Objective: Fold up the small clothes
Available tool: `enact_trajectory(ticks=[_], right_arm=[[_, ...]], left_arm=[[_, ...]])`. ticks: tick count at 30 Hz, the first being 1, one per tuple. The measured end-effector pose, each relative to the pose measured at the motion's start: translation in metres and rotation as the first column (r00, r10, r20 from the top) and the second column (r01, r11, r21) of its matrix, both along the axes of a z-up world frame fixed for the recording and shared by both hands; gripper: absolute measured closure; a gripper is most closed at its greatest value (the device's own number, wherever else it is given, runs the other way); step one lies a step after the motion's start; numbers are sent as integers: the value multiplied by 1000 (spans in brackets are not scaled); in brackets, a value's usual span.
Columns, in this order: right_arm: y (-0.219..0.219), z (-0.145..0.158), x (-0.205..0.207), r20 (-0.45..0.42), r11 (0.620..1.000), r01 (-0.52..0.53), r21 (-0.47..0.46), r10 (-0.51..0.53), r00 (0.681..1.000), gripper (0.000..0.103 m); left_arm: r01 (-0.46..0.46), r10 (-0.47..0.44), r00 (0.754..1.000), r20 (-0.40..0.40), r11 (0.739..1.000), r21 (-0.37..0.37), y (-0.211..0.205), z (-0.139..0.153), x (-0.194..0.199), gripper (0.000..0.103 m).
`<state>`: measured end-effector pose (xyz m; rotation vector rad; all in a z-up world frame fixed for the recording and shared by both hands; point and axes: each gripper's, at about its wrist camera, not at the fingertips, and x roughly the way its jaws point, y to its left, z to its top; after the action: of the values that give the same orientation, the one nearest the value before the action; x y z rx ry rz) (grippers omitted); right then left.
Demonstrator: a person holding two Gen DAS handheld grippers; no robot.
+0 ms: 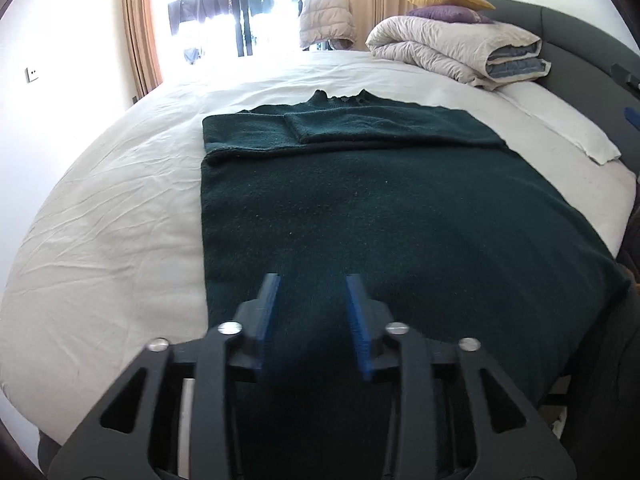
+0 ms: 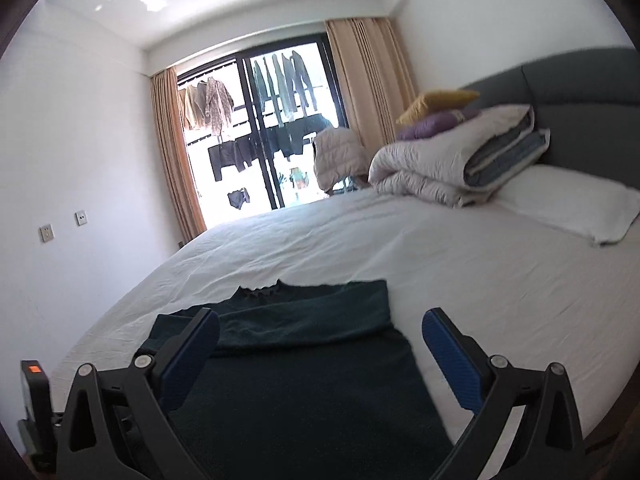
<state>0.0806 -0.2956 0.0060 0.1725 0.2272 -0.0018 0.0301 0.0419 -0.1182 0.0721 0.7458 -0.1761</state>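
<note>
The white-sheeted bed (image 1: 120,200) bears a dark green sweater (image 1: 380,220), folded duvet (image 1: 452,48) and pillow (image 2: 568,196).

Bedroom interior. A bed with a white sheet (image 2: 460,264) fills the foreground; its grey padded headboard (image 2: 580,80) stands to the right. A rolled duvet (image 2: 440,168) bearing purple and yellow cushions (image 2: 436,112) and a white pillow (image 2: 572,204) lie ahead-right. Straight ahead, a bright glazed balcony door (image 2: 260,136) between beige curtains (image 2: 176,152); white walls (image 2: 80,140).

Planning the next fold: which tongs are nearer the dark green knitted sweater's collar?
Seemingly right. The right tongs hover open over the dark green knitted sweater close below its collar; the left tongs stand open near its hem.
</note>
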Motion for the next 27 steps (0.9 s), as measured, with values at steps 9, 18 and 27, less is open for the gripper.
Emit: enact_trajectory(ticks=[9,18,27], right_arm=[[-11,4,-30,-64,997,10,-80,-15,998,0],[-7,-38,-42,-229,998,-65,-19,59,972,0],[16,-48,-44,-240,992,-127,0,124,963,0]], left_arm=[[52,-108,964,242,972,227,2,22,-82,2],[204,-469,864,182,657,726,-24,-30,-151,2],[192,-660,749,61,304,933,-9,-89,-180,2]])
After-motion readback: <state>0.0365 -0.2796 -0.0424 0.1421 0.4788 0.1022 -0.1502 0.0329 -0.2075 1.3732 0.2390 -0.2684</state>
